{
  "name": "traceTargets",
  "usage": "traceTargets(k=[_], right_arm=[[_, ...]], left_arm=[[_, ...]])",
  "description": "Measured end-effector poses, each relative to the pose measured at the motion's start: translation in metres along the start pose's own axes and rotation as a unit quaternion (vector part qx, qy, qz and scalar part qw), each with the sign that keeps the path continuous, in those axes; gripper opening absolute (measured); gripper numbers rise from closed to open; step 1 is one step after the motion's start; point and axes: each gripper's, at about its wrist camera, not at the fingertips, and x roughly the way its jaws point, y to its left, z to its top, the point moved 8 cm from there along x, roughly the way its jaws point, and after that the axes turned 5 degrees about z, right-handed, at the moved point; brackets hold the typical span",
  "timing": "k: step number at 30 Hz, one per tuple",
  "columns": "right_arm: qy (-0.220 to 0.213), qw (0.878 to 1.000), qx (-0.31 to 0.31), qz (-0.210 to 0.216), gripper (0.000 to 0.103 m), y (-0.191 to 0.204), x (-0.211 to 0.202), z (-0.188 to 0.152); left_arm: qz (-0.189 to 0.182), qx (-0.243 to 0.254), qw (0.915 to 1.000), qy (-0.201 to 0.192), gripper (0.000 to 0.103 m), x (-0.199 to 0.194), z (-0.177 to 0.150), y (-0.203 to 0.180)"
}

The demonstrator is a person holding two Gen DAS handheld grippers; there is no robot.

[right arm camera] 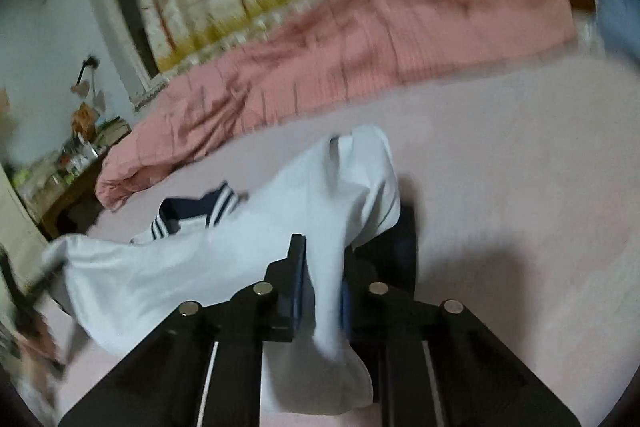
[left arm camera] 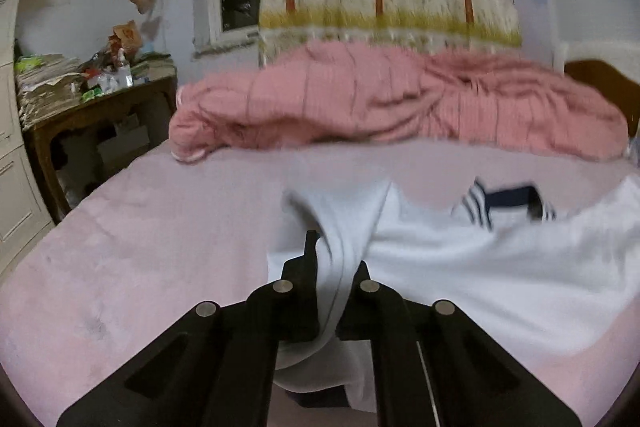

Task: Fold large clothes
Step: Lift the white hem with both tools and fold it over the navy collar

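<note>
White garment [left arm camera: 460,267] with a navy striped collar lies on the pink bed sheet [left arm camera: 140,247], spreading right of the left gripper [left arm camera: 336,267], whose jaws pinch a fold. Right wrist view: the right gripper [right arm camera: 326,279] clamps another fold; cloth trails left.

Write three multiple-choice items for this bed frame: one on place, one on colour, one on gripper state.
1. Where does the crumpled pink quilt lie?
A. beyond the white garment
B. under the white garment
C. on the wooden side table

2. What colour is the white sailor-style garment's striped collar?
A. red
B. navy
C. green

3. How is the left gripper?
A. open, empty
B. shut on white cloth
C. holding the quilt

Answers: 1 A, quilt piled along the bed's far side; 2 B, dark navy with white stripes; 3 B, fabric pinched between its fingers.
</note>
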Motion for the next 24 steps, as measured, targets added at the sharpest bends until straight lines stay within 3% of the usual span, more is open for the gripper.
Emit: traceTargets(k=[3, 6, 9, 11, 12, 13, 16, 18, 20, 23, 24], right_arm=[[-0.026, 0.999, -0.030, -0.031, 0.015, 0.014, -0.006, 0.010], [0.006, 0.998, -0.030, -0.061, 0.015, 0.006, 0.009, 0.005], [0.070, 0.994, -0.002, -0.082, 0.019, -0.017, 0.033, -0.015], [0.075, 0.994, 0.010, -0.080, 0.020, -0.022, 0.034, -0.016], [0.077, 0.994, 0.008, -0.080, 0.020, -0.023, 0.033, -0.016], [0.080, 0.993, 0.003, -0.084, 0.023, -0.023, 0.033, -0.016], [0.071, 0.993, -0.001, -0.093, 0.037, -0.023, 0.028, -0.015], [0.047, 0.993, -0.006, -0.106, 0.051, -0.022, 0.018, -0.009], [0.018, 0.993, -0.034, -0.115, 0.074, -0.015, 0.007, 0.000], [-0.023, 0.991, -0.078, -0.108, 0.074, 0.006, -0.012, 0.009], [-0.027, 0.990, -0.092, -0.103, 0.074, 0.014, -0.015, 0.010]], left_arm=[[0.026, 0.024, 0.9994, 0.001, 0.005, 0.008, -0.002, -0.003], [0.035, 0.034, 0.9974, 0.052, 0.008, 0.037, -0.026, 0.000], [0.027, 0.013, 0.9944, 0.102, 0.026, 0.059, -0.039, 0.008], [0.029, -0.006, 0.9943, 0.102, 0.046, 0.059, -0.039, 0.016], [0.039, -0.009, 0.9940, 0.102, 0.062, 0.058, -0.040, 0.021], [0.047, -0.008, 0.9936, 0.102, 0.070, 0.057, -0.040, 0.025], [0.026, -0.015, 0.9954, 0.091, 0.071, 0.050, -0.037, 0.030], [0.009, -0.018, 0.9974, 0.069, 0.076, 0.039, -0.028, 0.033], [-0.009, -0.032, 0.9982, 0.050, 0.083, 0.029, -0.021, 0.037], [0.002, -0.038, 0.9985, 0.040, 0.082, 0.022, -0.013, 0.043], [0.006, -0.031, 0.9989, 0.035, 0.077, 0.018, -0.013, 0.045]])
